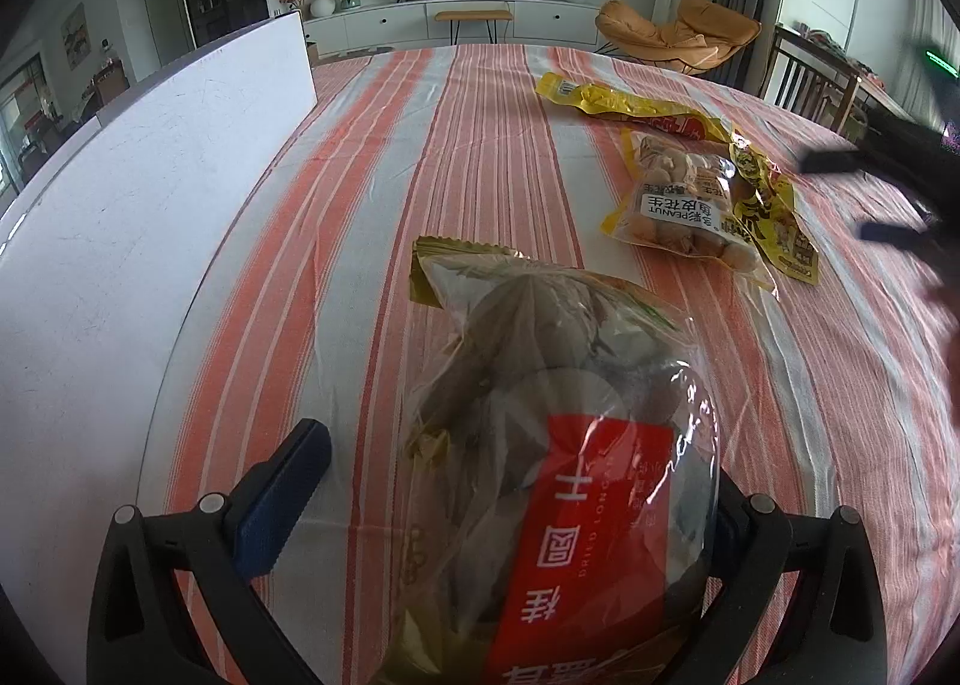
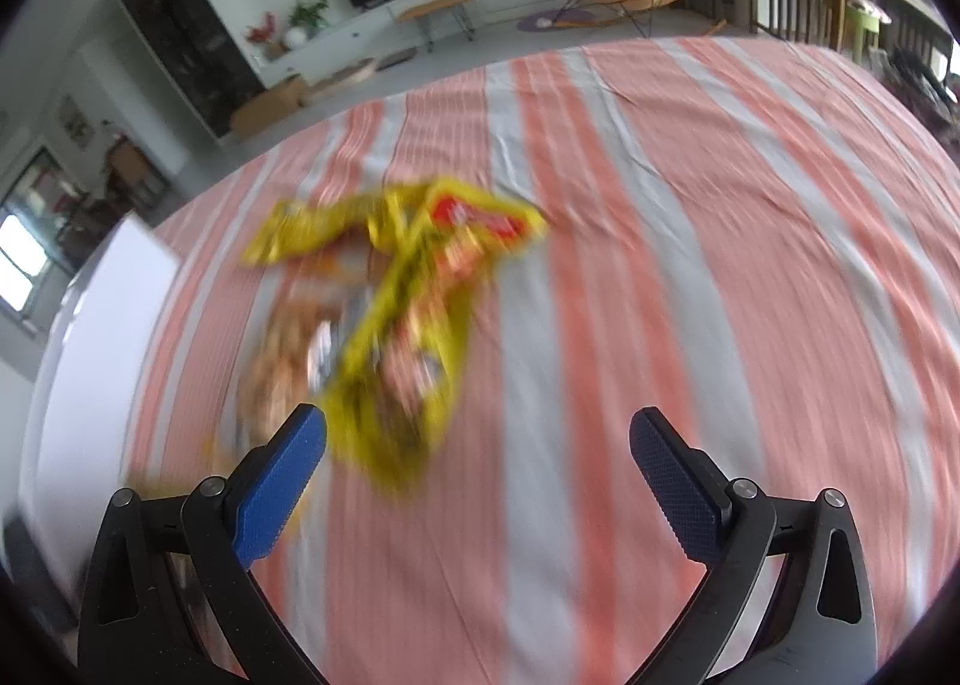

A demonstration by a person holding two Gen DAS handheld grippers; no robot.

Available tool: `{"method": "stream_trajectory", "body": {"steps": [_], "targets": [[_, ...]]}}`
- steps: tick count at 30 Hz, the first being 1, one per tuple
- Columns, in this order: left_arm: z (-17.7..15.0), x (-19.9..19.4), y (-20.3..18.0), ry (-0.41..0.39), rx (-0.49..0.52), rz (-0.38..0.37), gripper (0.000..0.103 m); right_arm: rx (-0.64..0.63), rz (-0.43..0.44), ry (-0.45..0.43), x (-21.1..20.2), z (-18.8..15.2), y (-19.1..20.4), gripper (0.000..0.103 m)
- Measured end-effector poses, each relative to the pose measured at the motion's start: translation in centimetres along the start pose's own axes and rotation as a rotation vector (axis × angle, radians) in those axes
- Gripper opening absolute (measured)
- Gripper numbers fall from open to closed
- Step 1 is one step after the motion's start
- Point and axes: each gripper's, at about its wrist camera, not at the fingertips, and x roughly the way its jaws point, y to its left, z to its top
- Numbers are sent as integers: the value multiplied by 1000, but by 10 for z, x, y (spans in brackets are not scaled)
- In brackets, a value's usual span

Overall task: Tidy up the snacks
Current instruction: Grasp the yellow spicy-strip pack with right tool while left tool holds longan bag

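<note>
A clear bag of dried longan (image 1: 540, 445) with a red label lies between the fingers of my left gripper (image 1: 516, 457). The left pad (image 1: 282, 499) stands apart from the bag, and the bag hides the right pad. The jaws are spread wide. Farther off on the striped cloth lie a peanut bag (image 1: 684, 199) and yellow snack packets (image 1: 774, 205). My right gripper (image 2: 480, 424) is open and empty above the cloth, with the blurred yellow packets (image 2: 414, 325) and peanut bag (image 2: 282, 361) ahead to its left. It also shows as a dark blur at the right edge (image 1: 888, 193).
A large white box (image 1: 150, 175) stands along the table's left side, its wall (image 2: 102, 325) also visible from the right wrist. The orange-and-grey striped cloth (image 2: 690, 265) covers the table. A TV unit, plants and an orange chair sit beyond the far edge.
</note>
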Motion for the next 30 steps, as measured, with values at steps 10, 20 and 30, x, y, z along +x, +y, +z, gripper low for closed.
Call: {"method": "stream_trajectory", "body": {"steps": [10,20,30], "targets": [[0,0,0,0,0,0,103,-76,-145,8,59,33,51,60],[0,1,-1,0,1,0,103,-256,-126,14,-7,-35,-11,55],[0,0,-1,0,1,0,103,-284,-107,-79,-72,-125,-53,84]]}}
